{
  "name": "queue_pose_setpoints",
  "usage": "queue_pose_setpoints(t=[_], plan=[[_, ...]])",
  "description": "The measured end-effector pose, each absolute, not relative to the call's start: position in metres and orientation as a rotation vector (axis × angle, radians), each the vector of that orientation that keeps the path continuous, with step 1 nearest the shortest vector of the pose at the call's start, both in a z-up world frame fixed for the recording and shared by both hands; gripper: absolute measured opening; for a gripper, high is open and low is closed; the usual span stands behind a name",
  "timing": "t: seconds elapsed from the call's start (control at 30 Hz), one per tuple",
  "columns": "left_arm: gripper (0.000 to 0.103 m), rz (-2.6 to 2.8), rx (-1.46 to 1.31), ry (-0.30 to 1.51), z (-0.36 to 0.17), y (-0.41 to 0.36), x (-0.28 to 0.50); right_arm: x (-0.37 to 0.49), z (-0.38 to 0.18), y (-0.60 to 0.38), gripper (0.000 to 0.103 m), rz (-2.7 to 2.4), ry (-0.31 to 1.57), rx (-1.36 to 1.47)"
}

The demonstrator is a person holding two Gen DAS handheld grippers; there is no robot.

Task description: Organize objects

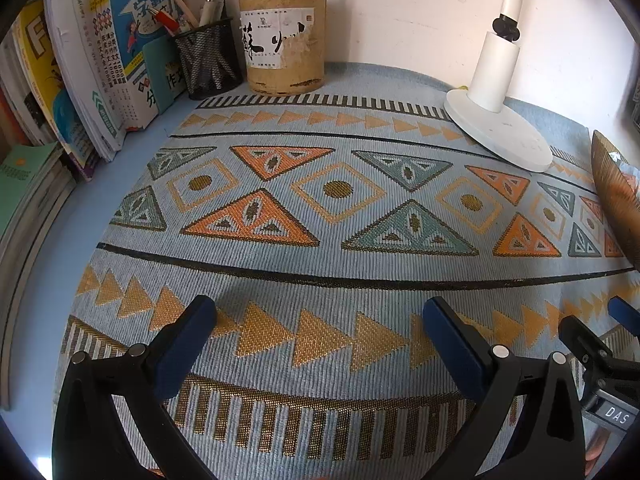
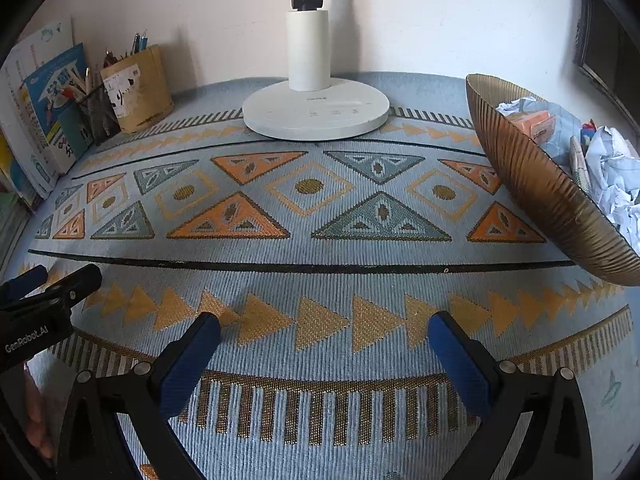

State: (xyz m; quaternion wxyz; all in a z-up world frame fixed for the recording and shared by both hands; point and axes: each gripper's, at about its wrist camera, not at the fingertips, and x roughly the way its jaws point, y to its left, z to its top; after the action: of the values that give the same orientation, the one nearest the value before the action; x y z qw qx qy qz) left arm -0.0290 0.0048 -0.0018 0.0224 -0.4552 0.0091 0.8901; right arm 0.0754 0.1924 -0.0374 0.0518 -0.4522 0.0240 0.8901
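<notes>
Left gripper (image 1: 320,316) and right gripper (image 2: 324,332): jaws apart, empty, above patterned blue woven mat (image 2: 320,240). Ribbed brown bowl (image 2: 532,184) holds crumpled paper (image 2: 616,184).

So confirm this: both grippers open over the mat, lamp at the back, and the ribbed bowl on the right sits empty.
Not empty. The right wrist view shows the ribbed bowl holding crumpled paper and an orange packet. The rest stands: left gripper and right gripper open, lamp at the back.

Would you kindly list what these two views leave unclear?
- Lamp: head cut off by the top edge, both views.
- Bowl: far side cut by the right edge; crumpled paper hides items beneath.
- Books: left stack cropped, left view.
- Mesh cup: contents blurred behind mesh.
</notes>
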Motion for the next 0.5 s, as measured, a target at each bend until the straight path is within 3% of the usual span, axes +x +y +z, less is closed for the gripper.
queue_pose_setpoints(t=[0.5], plan=[[0.103,2.737,-1.402,0.047,-0.0025,0.0048,-0.0285,0.075,-0.0371,0.1916,0.103,2.707,0.07,-1.375]])
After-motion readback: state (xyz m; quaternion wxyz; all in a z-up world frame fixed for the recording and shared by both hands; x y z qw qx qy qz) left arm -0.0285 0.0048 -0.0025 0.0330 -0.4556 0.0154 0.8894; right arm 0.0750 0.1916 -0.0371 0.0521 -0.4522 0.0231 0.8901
